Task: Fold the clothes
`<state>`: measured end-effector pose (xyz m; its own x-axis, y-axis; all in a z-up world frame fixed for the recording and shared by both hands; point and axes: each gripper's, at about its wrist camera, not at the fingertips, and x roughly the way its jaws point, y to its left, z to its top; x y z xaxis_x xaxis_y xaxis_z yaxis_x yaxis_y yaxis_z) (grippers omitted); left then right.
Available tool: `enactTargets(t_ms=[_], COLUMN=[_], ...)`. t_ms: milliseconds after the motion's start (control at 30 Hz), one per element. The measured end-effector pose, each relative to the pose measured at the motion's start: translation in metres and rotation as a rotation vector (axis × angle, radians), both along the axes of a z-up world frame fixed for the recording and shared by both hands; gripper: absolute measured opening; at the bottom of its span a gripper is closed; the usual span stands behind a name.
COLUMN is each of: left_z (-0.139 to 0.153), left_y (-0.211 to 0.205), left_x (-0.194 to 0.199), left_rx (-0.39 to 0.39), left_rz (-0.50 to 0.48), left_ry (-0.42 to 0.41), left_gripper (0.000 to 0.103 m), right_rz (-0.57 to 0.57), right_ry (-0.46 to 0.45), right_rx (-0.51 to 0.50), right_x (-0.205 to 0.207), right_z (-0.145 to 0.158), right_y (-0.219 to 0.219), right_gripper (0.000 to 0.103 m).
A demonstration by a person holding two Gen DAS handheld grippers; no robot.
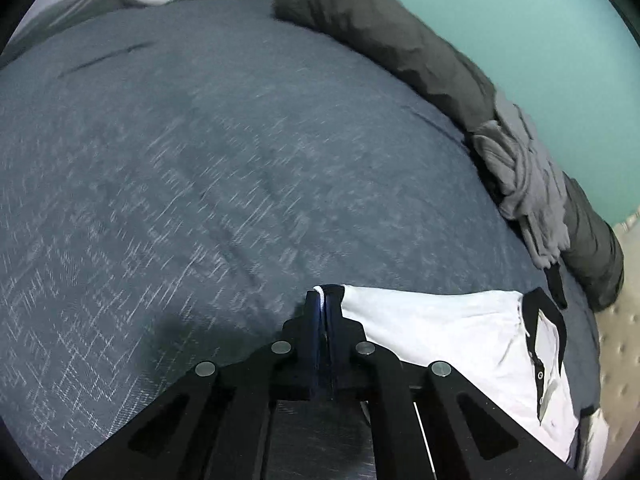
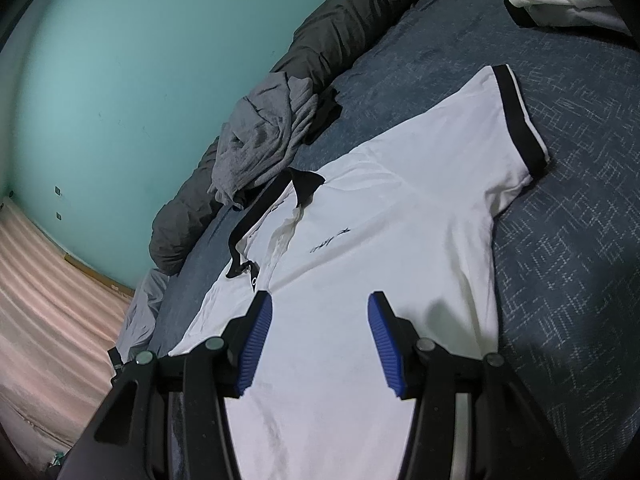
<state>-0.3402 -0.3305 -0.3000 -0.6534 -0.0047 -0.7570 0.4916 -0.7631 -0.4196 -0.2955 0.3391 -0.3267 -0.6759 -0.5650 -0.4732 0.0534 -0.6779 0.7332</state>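
Left gripper (image 1: pixel 324 300): my jaws are pressed together, pinching the black-trimmed sleeve edge of the white polo shirt (image 1: pixel 440 332).
Right gripper (image 2: pixel 320 344): my blue pads (image 2: pixel 256 344) stand spread above the shirt's chest.
Shirt: flat on the blue bedspread (image 1: pixel 200 180).
Far side: crumpled grey garment (image 2: pixel 264 136) against a dark bolster (image 2: pixel 340 32).

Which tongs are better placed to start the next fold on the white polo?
Probably left. The left tongs are shut on the polo at its sleeve edge, ready to carry it over. The right tongs hover open above the body, gripping nothing.
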Motion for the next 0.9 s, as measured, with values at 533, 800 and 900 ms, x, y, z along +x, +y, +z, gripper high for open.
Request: enactTargets(t_ms=[533,800,900], left_z=[0.006,-0.015,-0.02], left_y=[0.01,0.071,0.076], left_x=[0.045,0.066,0.064], left_rx=[0.093,0.188,0.196], left_rz=[-0.054,-0.206,-0.209], left_ry=[0.017,-0.017,-0.002], left_gripper=[0.045,0.054,0.054], right_rz=[0.006,0.007,0.004], right_ry=[0.003,0.009,0.011], right_rx=[-0.007,-0.019,-0.023], right_x=[-0.002,0.0,-0.001], right_z=[0.002,0.005,0.005], right_y=[0.0,0.0,0.001], right_gripper=[0.051,0.051,0.051])
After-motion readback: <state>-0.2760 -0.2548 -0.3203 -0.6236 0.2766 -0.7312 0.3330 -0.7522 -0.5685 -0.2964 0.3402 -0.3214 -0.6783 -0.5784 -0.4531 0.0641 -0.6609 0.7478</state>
